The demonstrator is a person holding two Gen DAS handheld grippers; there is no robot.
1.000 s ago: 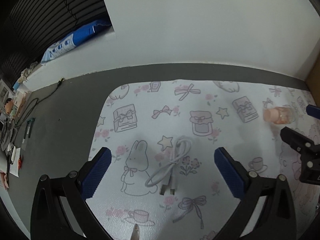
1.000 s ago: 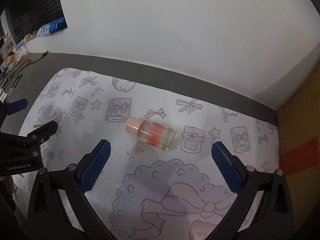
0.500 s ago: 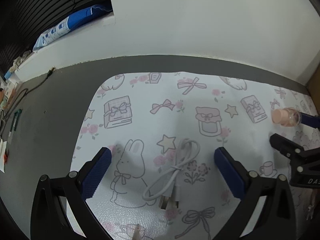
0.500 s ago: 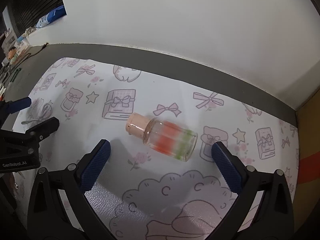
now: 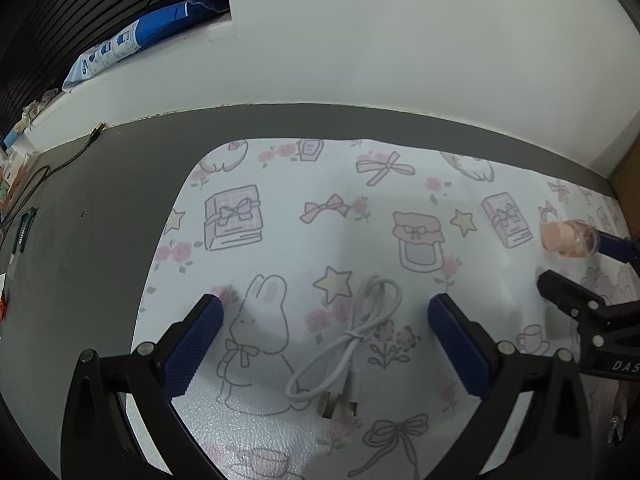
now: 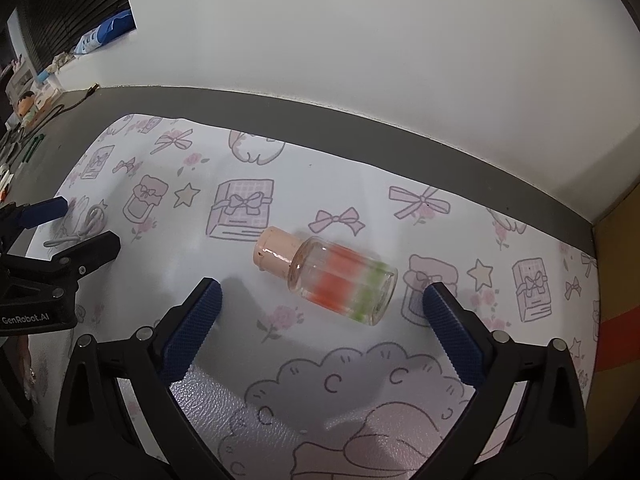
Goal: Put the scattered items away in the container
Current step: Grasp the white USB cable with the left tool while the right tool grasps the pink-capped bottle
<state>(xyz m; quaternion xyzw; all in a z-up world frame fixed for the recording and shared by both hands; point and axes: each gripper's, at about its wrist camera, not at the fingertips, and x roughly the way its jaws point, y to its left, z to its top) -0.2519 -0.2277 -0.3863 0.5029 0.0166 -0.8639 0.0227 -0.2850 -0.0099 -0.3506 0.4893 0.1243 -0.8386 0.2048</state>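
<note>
A white USB cable (image 5: 348,344) lies coiled on the patterned mat (image 5: 280,184), between the blue fingers of my left gripper (image 5: 324,308). Its jaws are closing, and the pads stand well clear of the cable. In the right wrist view a small glass bottle (image 6: 340,284) with a peach cap and red and green contents lies on its side. My right gripper (image 6: 322,290) is open around it, a pad on either side and neither touching. The bottle (image 5: 568,238) and the right gripper also show at the right edge of the left wrist view.
The mat covers a grey table (image 5: 92,240) that runs up to a white wall (image 5: 400,40). A blue packet (image 5: 132,36) lies on a ledge at the back left, with small clutter and a pen (image 5: 24,228) on the left. A yellow-brown surface (image 6: 620,280) with an orange stripe borders the mat's right.
The bottle has grown larger and come in between the right fingers as that gripper neared it. The left view has shifted slightly, with the cable a little lower between the fingers.
</note>
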